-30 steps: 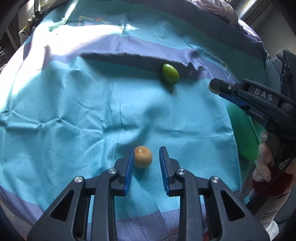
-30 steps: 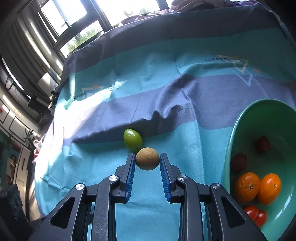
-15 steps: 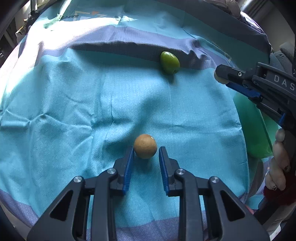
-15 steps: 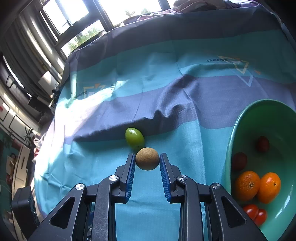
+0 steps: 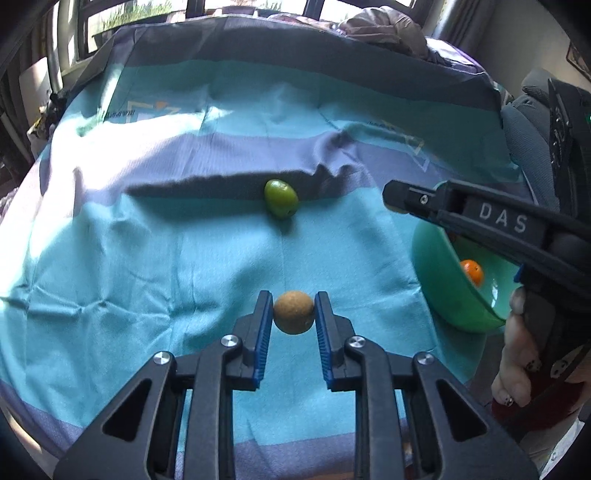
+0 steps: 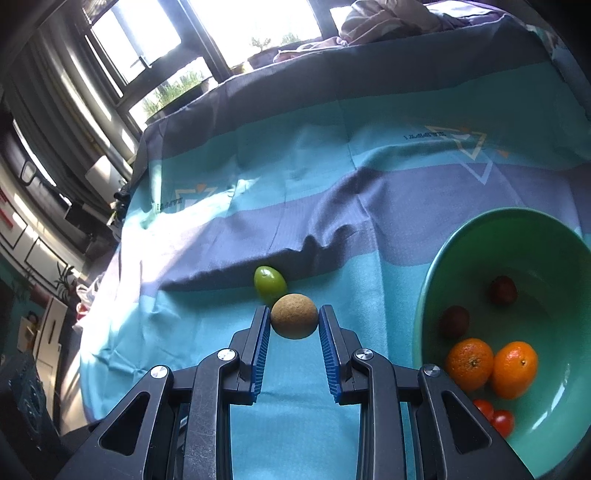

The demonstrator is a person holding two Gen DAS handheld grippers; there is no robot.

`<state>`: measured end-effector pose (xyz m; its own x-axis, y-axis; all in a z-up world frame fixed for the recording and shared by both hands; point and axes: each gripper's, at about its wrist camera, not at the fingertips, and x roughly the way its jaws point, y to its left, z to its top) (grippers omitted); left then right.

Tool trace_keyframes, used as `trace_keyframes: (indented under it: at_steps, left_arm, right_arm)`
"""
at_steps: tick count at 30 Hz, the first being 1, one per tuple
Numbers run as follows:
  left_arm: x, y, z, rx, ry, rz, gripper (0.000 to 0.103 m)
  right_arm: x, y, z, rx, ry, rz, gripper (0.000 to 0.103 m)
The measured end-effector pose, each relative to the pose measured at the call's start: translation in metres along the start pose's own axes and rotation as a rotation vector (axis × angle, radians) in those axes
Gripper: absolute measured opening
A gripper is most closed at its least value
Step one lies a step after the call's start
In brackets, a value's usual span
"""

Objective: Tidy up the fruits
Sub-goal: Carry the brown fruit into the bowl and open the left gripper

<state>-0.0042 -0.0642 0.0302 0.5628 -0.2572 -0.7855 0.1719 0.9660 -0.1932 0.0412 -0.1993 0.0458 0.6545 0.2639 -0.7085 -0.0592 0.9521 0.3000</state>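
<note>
My left gripper (image 5: 293, 294) is shut on a small round brown fruit (image 5: 293, 314), held just above the teal cloth. In the right wrist view my right gripper (image 6: 294, 308) is shut on a second, similar brown fruit (image 6: 294, 322). A green fruit (image 5: 280, 198) lies on the cloth at a dark fold; the right wrist view shows this green fruit (image 6: 269, 283) just behind the held one. The green bowl (image 6: 428, 295) at the right holds two oranges (image 6: 491, 363), dark red fruits and small tomatoes. In the left wrist view the right gripper (image 5: 397, 194) reaches in above the bowl (image 5: 436, 266); its fruit is hidden there.
A striped teal and purple cloth (image 5: 147, 258) covers the surface, creased and folded near the middle. A person's hand (image 5: 517, 354) grips the right tool's handle. Windows and a heap of fabric (image 6: 399, 18) lie beyond the far edge.
My left gripper has closed on the brown fruit and lifted it off the cloth, tilting up so the bowl comes into view. The right gripper keeps its fruit and has risen slightly.
</note>
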Motion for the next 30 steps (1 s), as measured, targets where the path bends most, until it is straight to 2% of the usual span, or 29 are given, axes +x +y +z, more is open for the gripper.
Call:
trace_keyframes:
  at_steps: [8, 14, 23, 27, 30]
  left_arm:
    - [-0.024, -0.058, 0.037, 0.116, -0.094, -0.051, 0.023]
    - [-0.016, -0.11, 0.051, 0.219, -0.11, -0.112, 0.023]
    - [0.034, -0.161, 0.052, 0.291, -0.035, -0.175, 0.023]
    - [0.053, -0.175, 0.05, 0.305, 0.009, -0.203, 0.023]
    - [0.063, -0.183, 0.047, 0.312, 0.034, -0.222, 0.023]
  right_arm:
    - [-0.057, -0.04, 0.01, 0.109, -0.122, 0.029, 0.029]
    - [-0.09, -0.079, 0.008, 0.199, -0.208, -0.033, 0.029]
    - [-0.107, -0.138, -0.004, 0.351, -0.223, -0.086, 0.029]
    - [-0.105, -0.152, -0.007, 0.394, -0.203, -0.106, 0.029]
    - [-0.101, -0.157, -0.008, 0.408, -0.183, -0.153, 0.029]
